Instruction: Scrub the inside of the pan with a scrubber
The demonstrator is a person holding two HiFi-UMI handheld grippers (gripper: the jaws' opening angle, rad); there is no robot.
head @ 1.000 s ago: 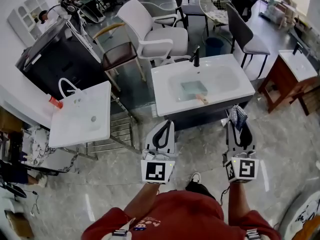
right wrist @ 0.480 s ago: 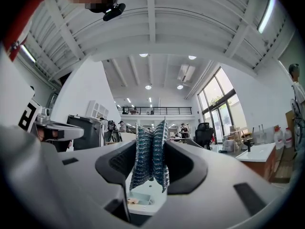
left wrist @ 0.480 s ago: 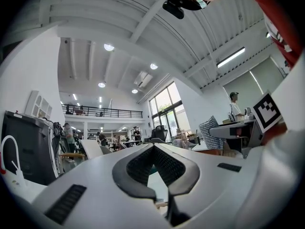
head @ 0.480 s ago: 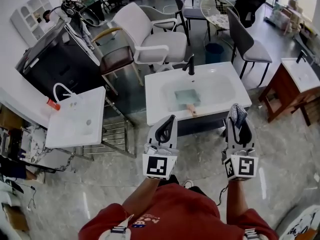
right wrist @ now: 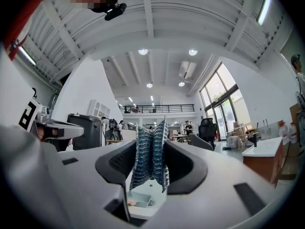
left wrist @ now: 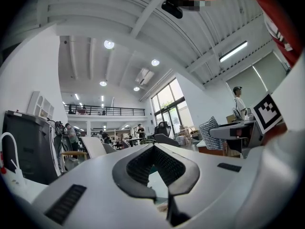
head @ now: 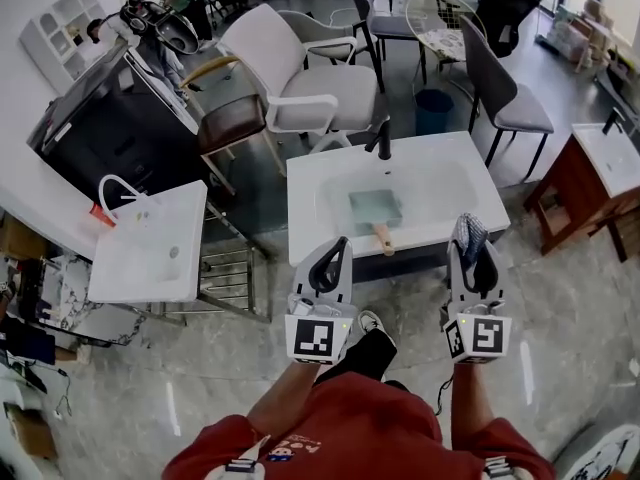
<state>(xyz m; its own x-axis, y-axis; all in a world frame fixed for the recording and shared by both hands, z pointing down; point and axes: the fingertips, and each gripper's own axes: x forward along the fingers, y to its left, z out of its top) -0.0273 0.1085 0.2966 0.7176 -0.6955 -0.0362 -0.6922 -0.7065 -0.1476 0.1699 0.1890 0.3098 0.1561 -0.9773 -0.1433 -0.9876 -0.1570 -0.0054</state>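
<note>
Your right gripper (head: pixel 473 249) is clamped on the scrubber (right wrist: pixel 150 151), ready to scrub, while your left gripper (head: pixel 341 242) is closed and empty, probably free to steady the pan (head: pixel 376 208) sitting in the sink (head: pixel 462 182) just ahead.

I see the operator in a red top (head: pixel 360 426), dark trousers (head: pixel 378 354) and a pale shoe (head: pixel 366 320). The left tongs (head: pixel 343 241) and the right tongs (head: pixel 472 249) share one build: a smooth white shell tapering towards the tip, with a black rim around ribbed black pads (left wrist: pixel 167 165). Small dark rectangular slots sit in each shell. At the rear, each carries a white cube, the left cube (head: pixel 312 338) and the right cube (head: pixel 480 337), printed with black square markers.
</note>
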